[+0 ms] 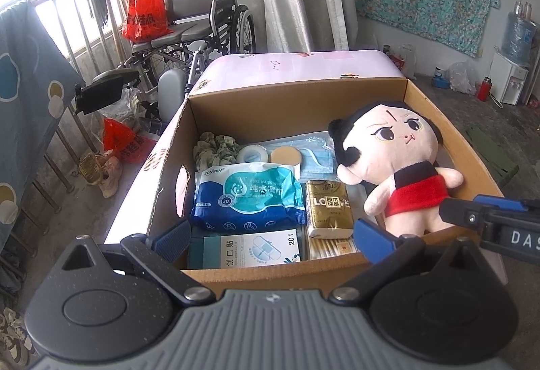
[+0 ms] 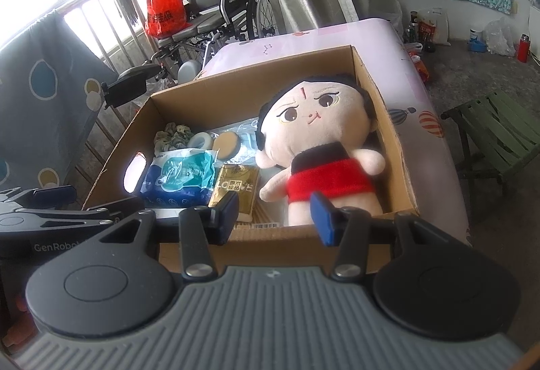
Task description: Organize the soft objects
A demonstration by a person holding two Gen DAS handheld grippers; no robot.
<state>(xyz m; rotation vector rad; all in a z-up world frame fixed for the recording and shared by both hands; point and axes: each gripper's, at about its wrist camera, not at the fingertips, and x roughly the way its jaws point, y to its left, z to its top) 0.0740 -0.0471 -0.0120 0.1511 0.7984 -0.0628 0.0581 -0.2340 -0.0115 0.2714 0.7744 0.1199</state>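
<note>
While both hover at the cardboard box [image 1: 297, 86] rim, left tool [image 1: 273, 240] wide, right tool [image 2: 275, 218] wide, empty.

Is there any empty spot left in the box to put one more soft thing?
Hardly. The cardboard box floor is packed: wet wipes pack, gold tissue pack, bandage box, masks, scrunchie and plush doll. The only bare patch is a thin strip along the back wall, behind the scrunchie and masks. Both grippers hover open.
</note>
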